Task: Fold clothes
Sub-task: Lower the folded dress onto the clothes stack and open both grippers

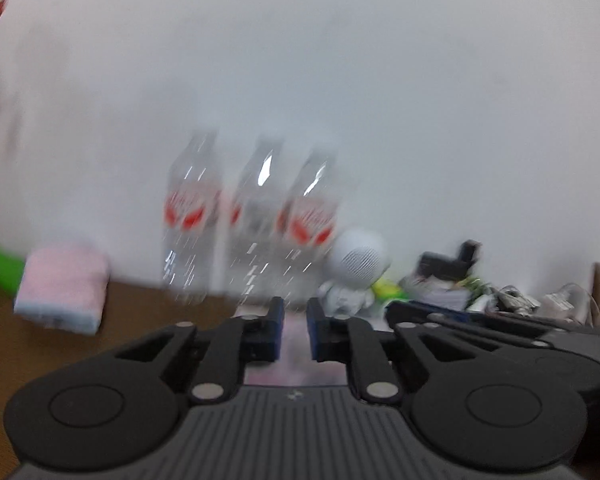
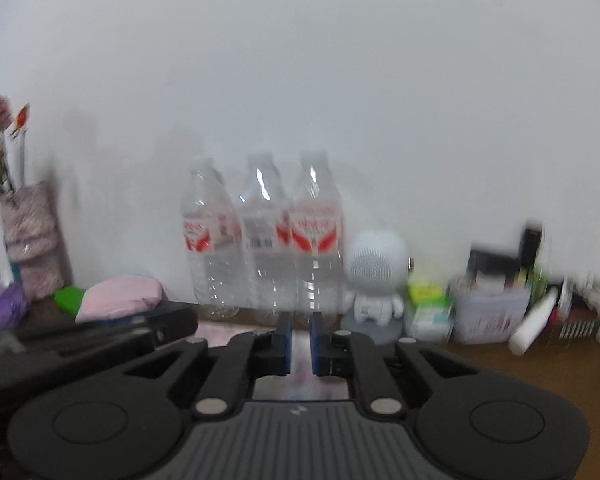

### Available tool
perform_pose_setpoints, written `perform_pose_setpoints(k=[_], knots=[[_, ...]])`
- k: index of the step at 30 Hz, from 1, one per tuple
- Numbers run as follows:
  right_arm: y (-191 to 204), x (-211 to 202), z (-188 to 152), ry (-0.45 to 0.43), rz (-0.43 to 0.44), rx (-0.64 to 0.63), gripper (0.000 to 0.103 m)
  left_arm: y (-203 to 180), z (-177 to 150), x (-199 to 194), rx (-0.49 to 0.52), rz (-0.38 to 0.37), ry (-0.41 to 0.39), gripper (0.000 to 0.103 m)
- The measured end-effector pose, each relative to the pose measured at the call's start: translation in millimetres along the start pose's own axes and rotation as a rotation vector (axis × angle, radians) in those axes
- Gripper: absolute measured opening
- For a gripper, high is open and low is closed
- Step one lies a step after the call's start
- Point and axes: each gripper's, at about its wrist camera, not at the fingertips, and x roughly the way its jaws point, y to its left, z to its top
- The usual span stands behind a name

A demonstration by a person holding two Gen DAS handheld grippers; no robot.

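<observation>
Both grippers, left point(image 1: 294, 330) and right point(image 2: 300, 344), raised side by side; jaws narrowly parted over pinkish cloth point(image 2: 300, 368); pinch unclear. Fold stage undecidable.

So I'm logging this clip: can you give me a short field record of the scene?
surface: brown table
back row: three bottles upright by the wall
folded item: pink cloth, left of bottles
figure: white toy, right of bottles
left tool: narrow gap, blurred
right tool: narrow gap, pinkish fabric under it
</observation>
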Motion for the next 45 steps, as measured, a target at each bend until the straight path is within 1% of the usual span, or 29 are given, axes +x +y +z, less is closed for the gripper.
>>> perform_pose_setpoints(k=[1,2,3,5,7,8,10,12,14,16,17,18,20,21,23,24,26,27,29,31,34,35,37,38,40,41,43,45], knots=[[-4,3,-9,0.005,0.024,0.038,0.007,5,-7,3,-0.010,0.013,0.008,0.011],[-7,5,-18,0.001,0.036,0.050,0.005,10,-14,5,-0.017,0.022,0.013,0.011],[-9,5,-25,-0.005,0.027,0.043,0.003,13,-19,6,-0.011,0.023,0.014,0.011],[-14,1,-35,-0.038,-0.005,0.046,0.003,17,-26,8,-0.009,0.026,0.010,0.011],[-21,-3,-40,-0.060,-0.076,0.068,0.003,17,-29,10,-0.012,0.027,0.005,0.011],[-26,-4,-42,-0.066,-0.107,0.087,0.008,16,-30,11,-0.003,0.030,0.006,0.011],[-36,-2,-43,-0.052,-0.111,0.127,0.011,14,-32,11,0.003,0.035,-0.003,0.011],[-39,-2,-42,-0.057,-0.112,0.147,0.011,13,-34,10,0.004,0.038,-0.013,0.011],[-35,-13,-39,-0.106,-0.122,0.140,0.011,15,-32,9,-0.009,0.032,-0.020,0.011],[-28,-30,-34,-0.195,-0.081,0.107,0.014,20,-29,8,-0.044,0.008,-0.028,0.012],[-24,-34,-32,-0.201,-0.059,0.086,0.014,23,-28,7,-0.061,-0.007,-0.033,0.014],[-22,-31,-33,-0.180,-0.045,0.065,0.014,24,-26,5,-0.073,-0.024,-0.042,0.022],[-17,-25,-34,-0.137,-0.027,0.027,0.014,25,-23,1,-0.074,-0.023,-0.061,0.028],[-16,-21,-37,-0.113,-0.039,0.021,0.014,25,-22,-1,-0.077,-0.021,-0.072,0.029],[-18,-18,-41,-0.090,-0.054,0.023,0.014,30,-18,-9,-0.122,-0.008,-0.114,0.030],[-19,-19,-39,-0.091,-0.051,0.026,0.014,32,-16,-16,-0.145,-0.016,-0.148,0.030],[-19,-23,-34,-0.106,-0.046,0.024,0.014,31,-8,-30,-0.140,-0.063,-0.207,0.030],[-19,-25,-33,-0.117,-0.041,0.019,0.014,27,-6,-33,-0.104,-0.086,-0.203,0.030],[-18,-30,-31,-0.136,-0.042,0.017,0.014,17,-11,-27,-0.032,-0.097,-0.149,0.032],[-19,-39,-29,-0.172,-0.033,0.036,0.014,6,-16,-20,0.040,-0.107,-0.095,0.031],[-24,-46,-22,-0.186,0.001,0.069,0.014,-9,-23,-11,0.148,-0.122,-0.014,0.031],[-23,-47,-22,-0.181,0.020,0.060,0.014,-12,-25,-8,0.175,-0.126,0.009,0.031],[-16,-42,-23,-0.138,0.055,0.022,0.014,-8,-25,-7,0.168,-0.126,0.026,0.032],[-13,-38,-26,-0.120,0.060,0.011,0.013,-6,-26,-6,0.165,-0.125,0.034,0.031],[-15,-31,-32,-0.101,0.075,0.064,0.014,-2,-29,-6,0.162,-0.126,0.036,0.032],[-18,-28,-34,-0.087,0.083,0.084,0.012,0,-32,-7,0.164,-0.127,0.033,0.032],[-22,-26,-35,-0.075,0.081,0.102,0.011,1,-34,-7,0.180,-0.132,0.033,0.032],[-25,-25,-34,-0.063,0.081,0.110,0.013,3,-34,-8,0.179,-0.150,0.022,0.032]])
